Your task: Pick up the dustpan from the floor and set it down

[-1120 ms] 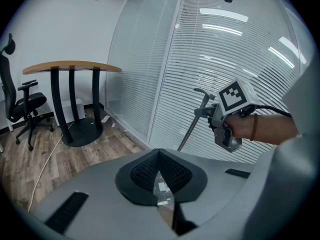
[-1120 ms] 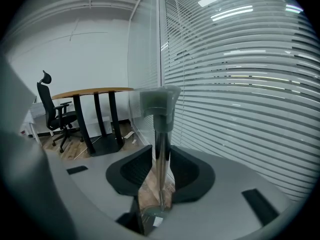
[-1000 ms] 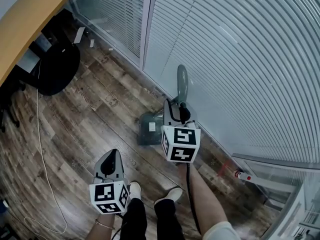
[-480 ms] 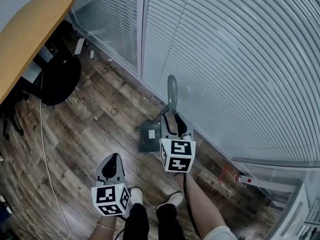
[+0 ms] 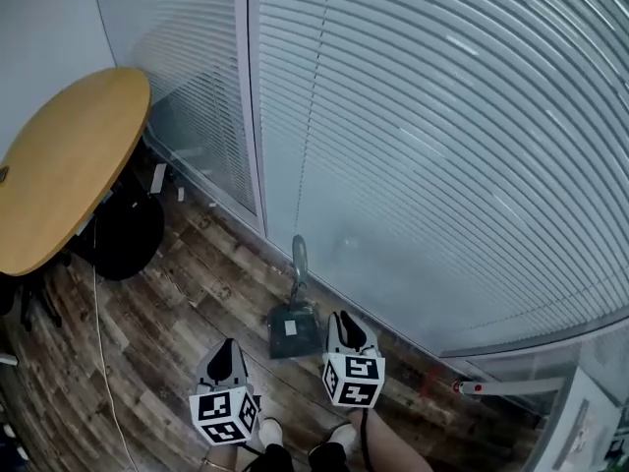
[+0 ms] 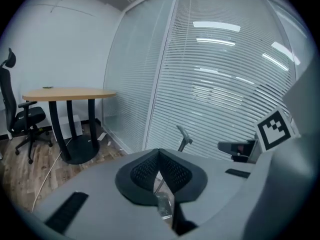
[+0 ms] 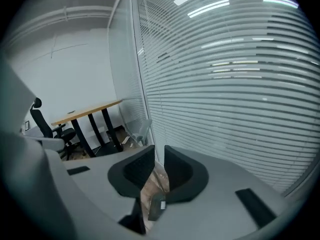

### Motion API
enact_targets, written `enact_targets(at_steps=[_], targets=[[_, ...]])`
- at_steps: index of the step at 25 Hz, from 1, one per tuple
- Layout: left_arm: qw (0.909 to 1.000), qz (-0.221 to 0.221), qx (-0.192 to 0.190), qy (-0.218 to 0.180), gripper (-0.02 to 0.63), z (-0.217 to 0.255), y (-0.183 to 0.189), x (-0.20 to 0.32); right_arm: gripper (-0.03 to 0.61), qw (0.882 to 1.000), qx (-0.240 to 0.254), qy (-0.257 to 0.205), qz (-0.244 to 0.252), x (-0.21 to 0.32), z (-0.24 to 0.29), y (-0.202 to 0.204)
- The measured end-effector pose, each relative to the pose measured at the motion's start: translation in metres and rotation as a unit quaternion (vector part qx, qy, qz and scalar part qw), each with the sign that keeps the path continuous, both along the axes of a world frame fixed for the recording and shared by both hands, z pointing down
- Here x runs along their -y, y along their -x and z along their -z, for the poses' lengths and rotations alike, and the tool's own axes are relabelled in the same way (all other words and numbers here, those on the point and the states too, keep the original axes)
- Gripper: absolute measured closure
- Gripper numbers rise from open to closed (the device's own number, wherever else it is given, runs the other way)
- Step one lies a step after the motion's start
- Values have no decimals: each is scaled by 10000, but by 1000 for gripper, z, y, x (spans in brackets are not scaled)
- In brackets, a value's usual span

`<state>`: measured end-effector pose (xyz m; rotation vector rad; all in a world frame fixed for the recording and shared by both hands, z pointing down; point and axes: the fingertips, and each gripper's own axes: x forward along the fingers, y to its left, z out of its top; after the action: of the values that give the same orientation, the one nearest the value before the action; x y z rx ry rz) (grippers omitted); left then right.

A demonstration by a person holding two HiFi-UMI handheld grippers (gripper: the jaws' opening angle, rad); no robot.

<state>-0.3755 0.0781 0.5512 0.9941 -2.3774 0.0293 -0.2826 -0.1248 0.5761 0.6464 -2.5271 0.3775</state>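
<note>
Dustpan (image 5: 293, 328) on floor (image 5: 187, 298), ungripped; left gripper (image 5: 228, 345) jaws together, empty; right gripper (image 5: 349, 321) jaws closing, small gap, empty.

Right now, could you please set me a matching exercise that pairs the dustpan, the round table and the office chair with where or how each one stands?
Things:
1. dustpan
2. round table
3. office chair

Descriptions:
A. Black, on castors, to the left of the table in the left gripper view.
B. On the wooden floor at the foot of the blind-covered glass wall, handle pointing up.
C. Light wood top on dark legs and a round dark base.

Pairs: 1-B; 2-C; 3-A.
</note>
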Motion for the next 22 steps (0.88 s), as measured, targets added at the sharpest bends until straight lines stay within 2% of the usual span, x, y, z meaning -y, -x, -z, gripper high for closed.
enact_targets(at_steps=[5, 11, 17, 22], targets=[[9993, 21, 121, -347, 600, 54, -13, 8, 514, 9992, 260, -295, 30, -1, 68, -39], [9964, -304, 524, -600, 600, 140, -40, 11, 538, 9962, 542, -668, 121, -9, 162, -79], [9928, -477, 762, -787, 600, 189, -62, 4, 541, 9947, 705, -733, 119, -30, 204, -114], [9896, -684, 898, -891, 600, 209, -71, 11, 546, 9939, 650, -890, -40, -32, 218, -132]])
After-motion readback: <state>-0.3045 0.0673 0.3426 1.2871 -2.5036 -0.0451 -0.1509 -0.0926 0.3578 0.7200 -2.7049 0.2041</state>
